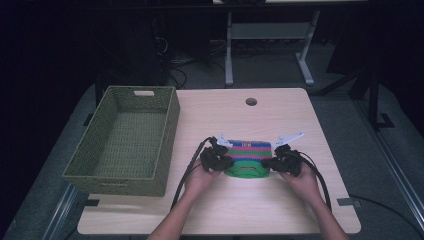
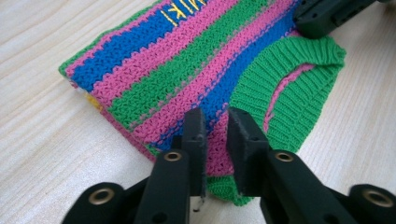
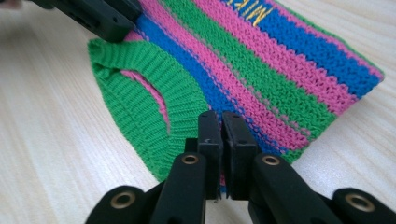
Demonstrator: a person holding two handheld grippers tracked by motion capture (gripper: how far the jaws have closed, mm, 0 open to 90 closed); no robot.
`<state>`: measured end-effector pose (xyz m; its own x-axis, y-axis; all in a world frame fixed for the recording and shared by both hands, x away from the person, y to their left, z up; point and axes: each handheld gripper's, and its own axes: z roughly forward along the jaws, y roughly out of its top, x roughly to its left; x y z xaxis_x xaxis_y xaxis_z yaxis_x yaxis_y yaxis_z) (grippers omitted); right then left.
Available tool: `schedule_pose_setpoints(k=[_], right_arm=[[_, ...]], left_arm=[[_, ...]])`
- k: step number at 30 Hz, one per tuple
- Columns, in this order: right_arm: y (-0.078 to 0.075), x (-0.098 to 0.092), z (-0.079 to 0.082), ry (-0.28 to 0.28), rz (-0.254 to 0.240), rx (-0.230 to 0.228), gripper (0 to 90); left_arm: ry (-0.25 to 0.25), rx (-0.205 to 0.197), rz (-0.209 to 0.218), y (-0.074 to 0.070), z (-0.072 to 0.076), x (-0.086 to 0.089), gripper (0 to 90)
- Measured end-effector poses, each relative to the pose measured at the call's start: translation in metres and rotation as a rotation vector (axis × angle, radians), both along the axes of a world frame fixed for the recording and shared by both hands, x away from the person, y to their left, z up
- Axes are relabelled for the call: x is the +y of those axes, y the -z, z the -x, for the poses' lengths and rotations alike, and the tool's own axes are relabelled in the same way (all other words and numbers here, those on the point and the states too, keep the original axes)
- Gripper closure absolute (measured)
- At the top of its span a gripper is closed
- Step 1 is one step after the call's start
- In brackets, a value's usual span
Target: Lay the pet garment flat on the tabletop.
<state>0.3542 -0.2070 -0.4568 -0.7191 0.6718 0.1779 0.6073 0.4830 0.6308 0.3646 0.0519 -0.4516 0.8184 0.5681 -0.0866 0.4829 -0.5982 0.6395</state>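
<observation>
- While pinched tight at the near right corner of the striped knit garment [image 3: 261,60], pressed almost together with fabric between: right gripper [image 3: 222,122], jaws all but closed on the blue-and-pink edge.
- Set astride the opposite near corner, jaws a little apart with the knit's edge between them, seemingly not yet clamped: left gripper [image 2: 215,119].
- Lying flat on the wooden table [image 1: 280,210], between both grippers and near the person's edge: folded garment with green ribbed collar [image 2: 299,88] and yellow lettering.
- Standing well apart to the left, overhanging the table's edge: empty green woven basket [image 1: 90,165].
- Judged step: securing both corners before a lift or fold.
- Next move calls for closing the left jaws firmly, then raising both ends level, likely toward the basket.
</observation>
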Motion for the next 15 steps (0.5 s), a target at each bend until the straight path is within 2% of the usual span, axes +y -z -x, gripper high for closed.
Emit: schedule_pose_setpoints(k=[7,12,15], right_arm=[[0.001,0.001,0.003,-0.018,-0.001,0.018,87.1],[0.002,0.006,0.008,-0.051,0.004,-0.001,87.1],[0.002,0.007,0.012,-0.052,0.003,-0.003,87.2]], left_arm=[[0.010,0.007,-0.007,0.001,0.006,0.005,79.1],[0.013,0.007,-0.010,0.001,0.011,0.009,79.4],[0.023,0.008,-0.010,0.001,0.016,0.011,79.4]])
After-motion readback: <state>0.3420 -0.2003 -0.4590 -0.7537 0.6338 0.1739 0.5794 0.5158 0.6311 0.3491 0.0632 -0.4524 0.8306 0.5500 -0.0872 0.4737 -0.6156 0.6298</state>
